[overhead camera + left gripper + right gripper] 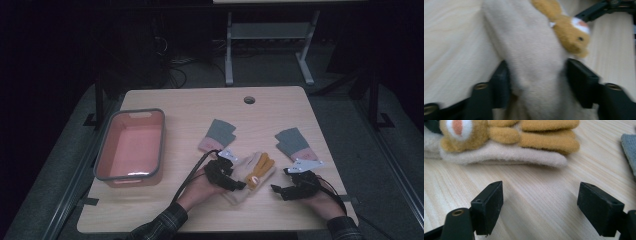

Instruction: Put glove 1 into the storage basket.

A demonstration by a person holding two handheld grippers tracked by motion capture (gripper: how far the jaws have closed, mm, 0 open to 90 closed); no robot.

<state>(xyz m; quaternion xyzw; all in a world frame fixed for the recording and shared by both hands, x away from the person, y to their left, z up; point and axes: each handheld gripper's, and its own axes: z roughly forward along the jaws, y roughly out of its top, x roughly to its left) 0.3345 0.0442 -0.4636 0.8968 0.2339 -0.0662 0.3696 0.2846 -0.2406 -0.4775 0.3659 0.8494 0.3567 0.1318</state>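
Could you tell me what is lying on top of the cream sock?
A tan plush animal lies on the cream sock. The left gripper clamps the sock's end, hiding that part.

no legible text, label, brand, number or sign on any surface inspected. the cream glove [248,176] with its orange animal figure [566,32] carries no readable tag. the grey mittens [218,134] and pink tub [131,145] are likewise unmarked.
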